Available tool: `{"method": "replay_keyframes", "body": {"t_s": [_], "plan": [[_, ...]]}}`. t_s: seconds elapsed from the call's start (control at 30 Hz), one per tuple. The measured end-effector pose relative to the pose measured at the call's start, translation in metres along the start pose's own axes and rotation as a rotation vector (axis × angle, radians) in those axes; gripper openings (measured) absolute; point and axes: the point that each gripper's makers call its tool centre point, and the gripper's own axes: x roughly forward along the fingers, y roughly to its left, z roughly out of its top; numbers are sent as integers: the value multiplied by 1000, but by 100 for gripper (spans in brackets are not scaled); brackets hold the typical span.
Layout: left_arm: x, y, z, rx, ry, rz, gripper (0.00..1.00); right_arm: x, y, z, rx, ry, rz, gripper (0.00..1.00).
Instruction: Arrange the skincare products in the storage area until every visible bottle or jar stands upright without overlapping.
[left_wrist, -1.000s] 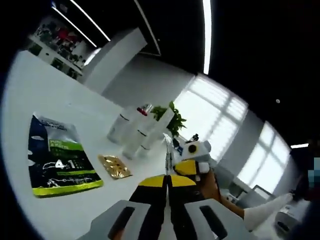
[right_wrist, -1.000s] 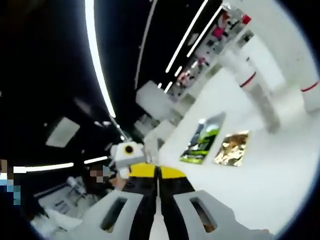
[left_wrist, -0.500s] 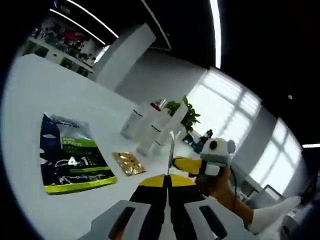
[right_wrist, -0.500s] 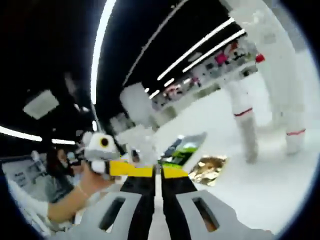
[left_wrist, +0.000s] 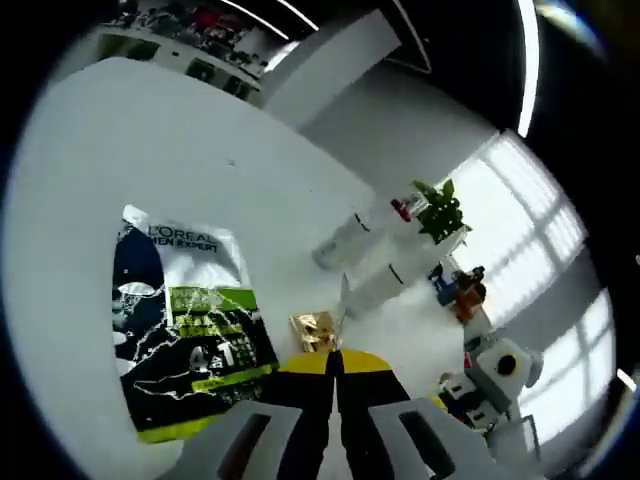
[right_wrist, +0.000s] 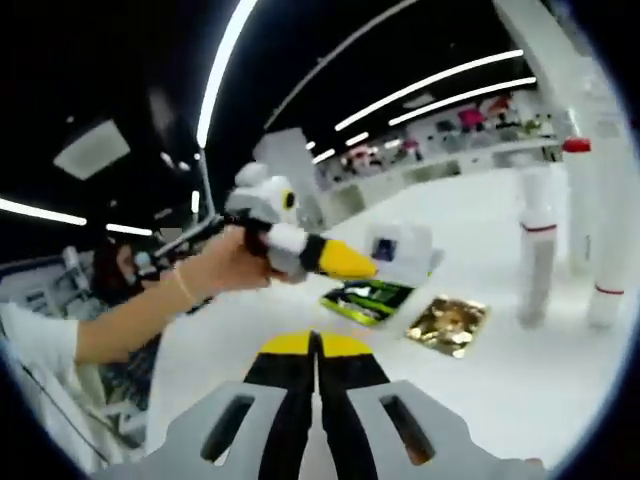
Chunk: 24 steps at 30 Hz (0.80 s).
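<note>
Both tools empty, jaws closed tip to tip — left tool (left_wrist: 335, 365) and right tool (right_wrist: 316, 345) each show yellow-tipped jaws meeting w/ nothing between.

Task things: cluster of white bottles w/ red bands. In left gripper view the bottles (left_wrist: 385, 265) sit ahead and a bit right of the jaw line, past the gold sachet (left_wrist: 316, 330); the view rolls too much to judge upright vs lying there, though one w/ red cap (left_wrist: 401, 209) points toward the plant (left_wrist: 437, 210). In right gripper view two tall bottles (right_wrist: 535, 250) stand upright at far right, long axis vertical, close together but apart, a third white one at the frame edge.

Flat items on tabletop (left_wrist: 150, 150): big dark/green sheet-mask pack (left_wrist: 185, 320) left of left tool's jaws, gold sachet just beyond the tips. Neither touches the bottles.

Right gripper view also catches the left tool (right_wrist: 300, 250) held by a hand (right_wrist: 225, 265) up above the tabletop, over the green pack.

Key relation — bottles lie ahead-right of both tools; my read is the right tool is nearer, so likely the one to go in. Approach from the open side, jaws must open first. Plenty of bare tabletop left and in front of the cluster; far right side is tight w/ bottles close together, tipping risk if nudged.
</note>
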Motion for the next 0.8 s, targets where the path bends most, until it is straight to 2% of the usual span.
{"method": "replay_keyframes", "body": {"t_s": [0.03,0.07,0.2,0.23,0.3,0.43,0.5,0.6,0.8], "plan": [[3,-2,-1,-14,25,-14,0,1,0,-1,-4,5,-4,0],[11,-2,-4,-47,97,-3,0,3,-1,-5,-13,22,-16,0],[27,16,15,-108,98,88,0,8,-1,-8,-24,43,-23,0],[30,25,20,-160,98,121,0,10,-1,-10,-17,50,-18,0],[36,31,25,-230,117,121,0,11,4,-18,-8,79,0,0],[44,33,30,-308,133,104,1,12,7,-28,-46,119,-2,0],[49,29,27,-330,172,87,1,12,9,-28,-55,125,0,0],[53,30,18,-323,224,124,1,13,10,-20,-58,95,4,0],[62,31,13,-287,224,160,1,10,9,-16,-50,72,4,0]]}}
